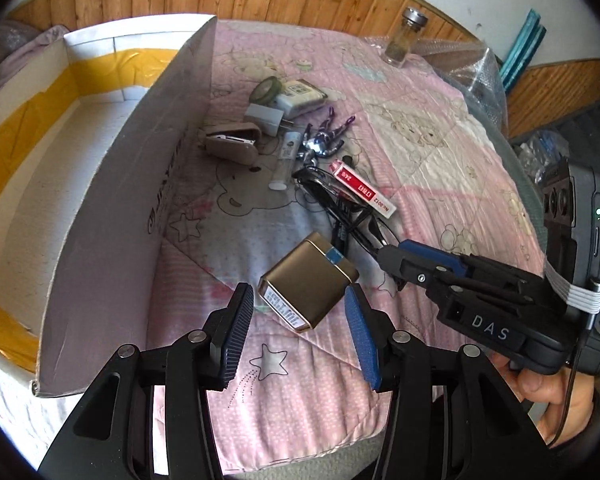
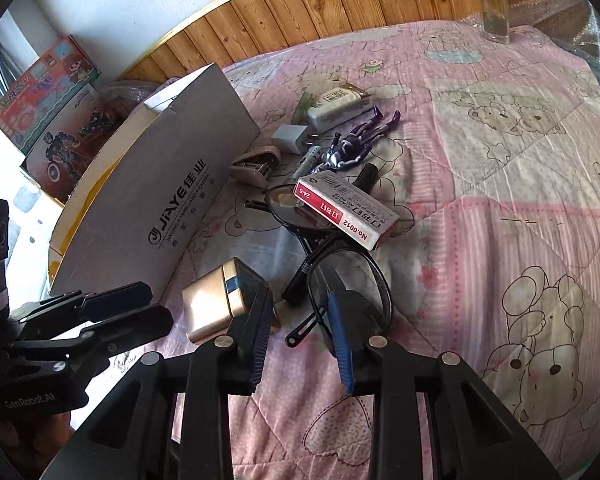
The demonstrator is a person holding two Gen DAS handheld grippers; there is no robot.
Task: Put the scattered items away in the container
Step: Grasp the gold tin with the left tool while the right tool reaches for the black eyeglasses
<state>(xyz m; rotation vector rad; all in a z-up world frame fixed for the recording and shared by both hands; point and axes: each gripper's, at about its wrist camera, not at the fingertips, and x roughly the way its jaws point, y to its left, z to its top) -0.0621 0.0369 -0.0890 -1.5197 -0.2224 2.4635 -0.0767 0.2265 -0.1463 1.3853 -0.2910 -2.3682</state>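
Note:
On the pink quilt lies a gold tin, just in front of my left gripper. That gripper is open and its pads do not press the tin. To the left stands the open white cardboard box, its inside bare. My right gripper reaches over the black glasses; it is open, with the glasses' rim and folded temple between its fingers. Further back lie a red-and-white staple box, a purple toy figure, a beige stapler, a white plug and a white pack.
A glass jar stands at the quilt's far edge, beside bubble wrap. Toy cartons sit behind the cardboard box. A tape roll and a clear tube lie among the items. A wood-panelled wall runs along the back.

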